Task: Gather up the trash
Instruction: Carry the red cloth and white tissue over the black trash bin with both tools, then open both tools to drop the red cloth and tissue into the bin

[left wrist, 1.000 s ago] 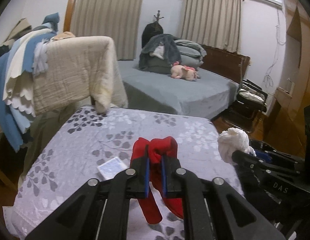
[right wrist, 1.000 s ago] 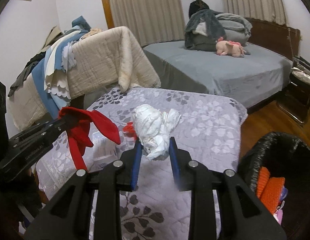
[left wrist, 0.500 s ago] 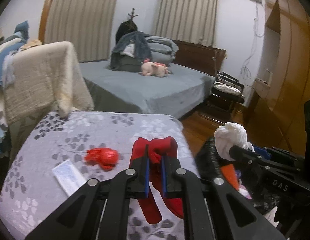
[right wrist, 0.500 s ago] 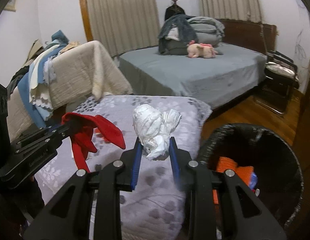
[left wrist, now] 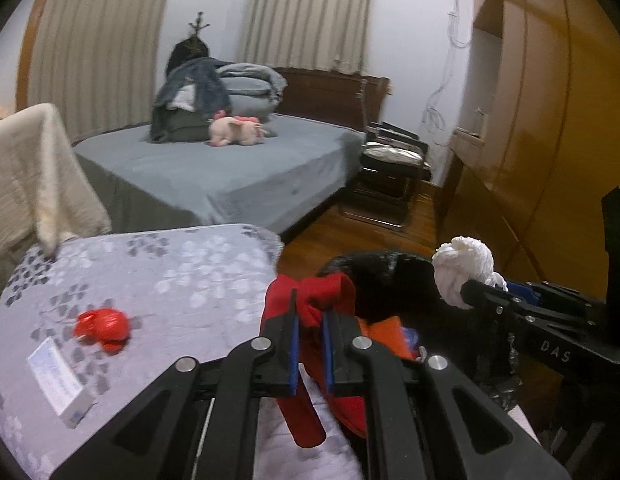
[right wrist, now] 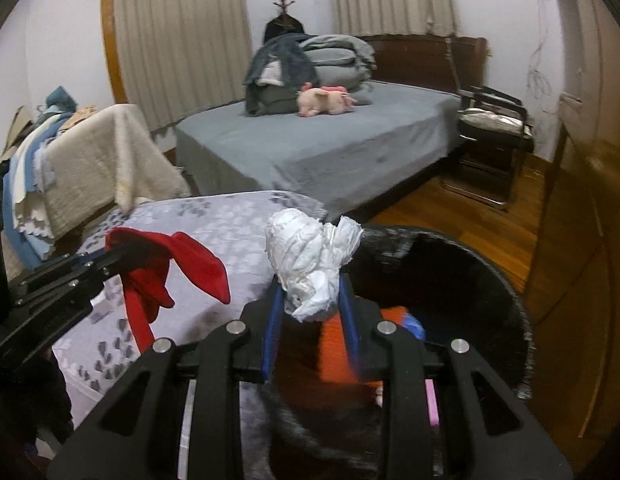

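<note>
My left gripper is shut on a red cloth that hangs down, at the right edge of the floral-covered table. It also shows in the right wrist view with the red cloth. My right gripper is shut on a crumpled white paper wad, held over the rim of the black-lined trash bin. The wad and bin also show in the left wrist view. A red crumpled wrapper and a small white packet lie on the table.
The bin holds orange and blue trash. A grey bed with folded bedding and a pink plush toy stands behind. Blankets drape a rack at left. A black chair and wooden wardrobe stand at right.
Both grippers have swung right from over the table toward the bin, each still holding its item. The white wad is now over the bin's rim.
</note>
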`<state>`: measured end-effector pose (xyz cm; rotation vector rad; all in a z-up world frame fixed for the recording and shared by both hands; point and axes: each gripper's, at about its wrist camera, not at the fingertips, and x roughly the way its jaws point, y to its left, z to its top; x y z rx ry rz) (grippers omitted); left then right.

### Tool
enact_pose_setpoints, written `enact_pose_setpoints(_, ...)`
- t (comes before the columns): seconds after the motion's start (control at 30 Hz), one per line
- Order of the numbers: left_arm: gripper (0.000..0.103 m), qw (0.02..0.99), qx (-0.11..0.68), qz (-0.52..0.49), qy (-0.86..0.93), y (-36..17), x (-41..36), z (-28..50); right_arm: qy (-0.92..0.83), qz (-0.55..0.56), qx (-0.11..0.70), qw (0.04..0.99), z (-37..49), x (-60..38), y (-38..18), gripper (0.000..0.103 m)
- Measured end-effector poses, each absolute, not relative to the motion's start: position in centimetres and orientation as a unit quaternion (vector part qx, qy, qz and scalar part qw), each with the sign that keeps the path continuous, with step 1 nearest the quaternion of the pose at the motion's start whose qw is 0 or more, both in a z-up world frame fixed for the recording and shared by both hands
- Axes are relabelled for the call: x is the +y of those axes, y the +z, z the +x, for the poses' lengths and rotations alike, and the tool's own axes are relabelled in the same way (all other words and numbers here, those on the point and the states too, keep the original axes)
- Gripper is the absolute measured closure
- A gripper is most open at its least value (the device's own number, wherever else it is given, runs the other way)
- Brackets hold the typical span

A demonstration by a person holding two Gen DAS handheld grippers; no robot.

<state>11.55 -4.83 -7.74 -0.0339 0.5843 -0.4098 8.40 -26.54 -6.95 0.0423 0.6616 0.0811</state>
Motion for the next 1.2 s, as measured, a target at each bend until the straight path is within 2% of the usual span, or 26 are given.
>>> enact_pose_setpoints(0.7, 0.093, 0.908, 0.300, 0.010, -0.293, -9.7, -17.7, 16.5, -0.042, 0.046, 0.345, 0.936, 8.6, -35.7, -10.8, 0.074)
enact_pose_setpoints(0.8, 0.085, 0.901, 0.314, 0.008, -0.298, -10.6, -18.3, 17.0, -0.051, 0.046, 0.353, 0.933, 8.6, -36.1, -11.5, 0.071)
enact_pose_setpoints(0.87, 0.066, 0.898, 0.322, 0.001, -0.298, -11.1, -18.0, 17.1, -0.053, 0.048, 0.357, 0.931, 8.7, -36.2, -11.9, 0.069)
enact_pose_setpoints(0.93, 0.059, 0.897, 0.328, -0.005, -0.297, -11.3, -17.4, 17.0, -0.056, 0.047, 0.358, 0.931, 8.5, -36.3, -12.2, 0.058)
enact_pose_setpoints(1.07, 0.050, 0.898, 0.330, -0.005, -0.292, -11.4, -16.1, 16.4, -0.059, 0.048, 0.354, 0.932, 8.1, -36.1, -12.1, 0.043)
enact_pose_setpoints(1.13, 0.046, 0.901, 0.326, -0.004, -0.285, -11.1, -15.3, 16.0, -0.063, 0.047, 0.349, 0.934, 8.0, -35.8, -11.8, 0.025)
enact_pose_setpoints(1.2, 0.040, 0.907, 0.320, -0.003, -0.274, -10.8, -14.2, 15.7, -0.061, 0.047, 0.343, 0.936, 7.9, -35.2, -11.5, 0.014)
